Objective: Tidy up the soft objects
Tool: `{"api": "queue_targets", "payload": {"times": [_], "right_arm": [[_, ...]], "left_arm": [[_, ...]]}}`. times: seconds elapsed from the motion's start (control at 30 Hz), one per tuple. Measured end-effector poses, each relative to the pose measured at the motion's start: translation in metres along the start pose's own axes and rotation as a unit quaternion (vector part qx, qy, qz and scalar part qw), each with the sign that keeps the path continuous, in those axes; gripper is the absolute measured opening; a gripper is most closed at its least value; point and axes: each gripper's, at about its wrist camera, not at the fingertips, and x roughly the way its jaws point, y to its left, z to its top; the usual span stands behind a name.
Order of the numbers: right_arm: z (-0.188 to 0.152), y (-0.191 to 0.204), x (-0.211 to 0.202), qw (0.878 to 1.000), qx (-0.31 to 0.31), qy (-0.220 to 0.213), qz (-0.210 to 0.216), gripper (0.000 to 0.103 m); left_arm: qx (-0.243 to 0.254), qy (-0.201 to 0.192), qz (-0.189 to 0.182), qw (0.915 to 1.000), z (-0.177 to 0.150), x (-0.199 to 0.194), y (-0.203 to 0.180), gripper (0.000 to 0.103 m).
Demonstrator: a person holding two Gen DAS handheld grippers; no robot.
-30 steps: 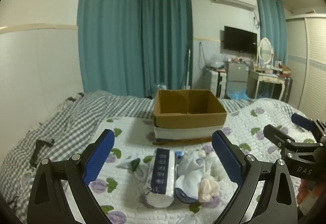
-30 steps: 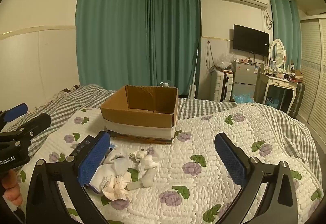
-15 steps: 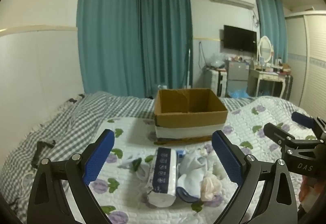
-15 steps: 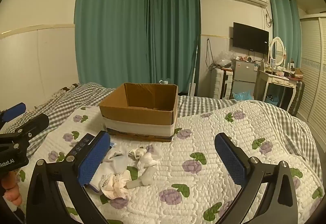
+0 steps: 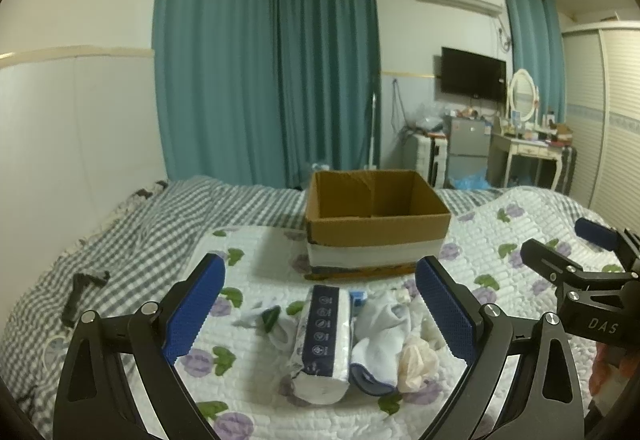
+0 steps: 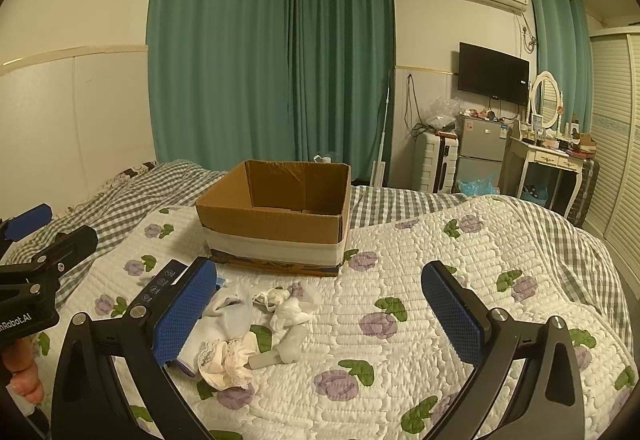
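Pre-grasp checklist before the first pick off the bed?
1. Left gripper open, nothing held: ok.
2. Right gripper open, nothing held: ok.
3. Box upright, top open, behind the pile: ok.
4. Tissue pack centred between the left pads: ok.
5. Pack free of neighbours: not ok, white sock lies against it.
6. Box has room: cannot tell, floor mostly hidden.

Brown box (image 5: pixel 376 228), white floral quilt (image 6: pixel 440 280), teal curtains (image 6: pixel 272 52), blue-padded tools.
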Motion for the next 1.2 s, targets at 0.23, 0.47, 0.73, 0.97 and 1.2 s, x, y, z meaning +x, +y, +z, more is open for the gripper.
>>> {"api": "queue_targets", "payload": {"times": [0.23,0.47,0.73,0.97,1.2], "right_arm": [[-0.0002,0.0014,-0.0002,1.000,-0.001,0.001,0.001,0.103],[-0.0003,0.0010,0.0003,1.000,-0.001,0.005,0.005,0.103],[-0.0003,0.0013,0.0009,1.000,-0.001,0.005,0.004,0.103],[-0.0003,0.0016,0.0010,1.000,-0.001,0.005,0.004,0.103],[-0.0002,0.0019,0.0012,1.000,-0.002,0.006,0.004,0.103]], "left_arm": [[0.001,-0.001,0.000,1.0000,-0.0005,0.0001,0.0002,0.098],[0.001,0.000,0.001,1.0000,-0.0004,-0.0002,-0.0001,0.098],[0.001,0.000,0.001,1.0000,-0.0005,-0.0002,-0.0003,0.098],[0.001,0.000,0.000,1.0000,-0.0005,-0.0001,0.0001,0.098],[0.001,-0.001,0.000,1.0000,-0.0009,-0.0002,0.0005,0.098]]}}
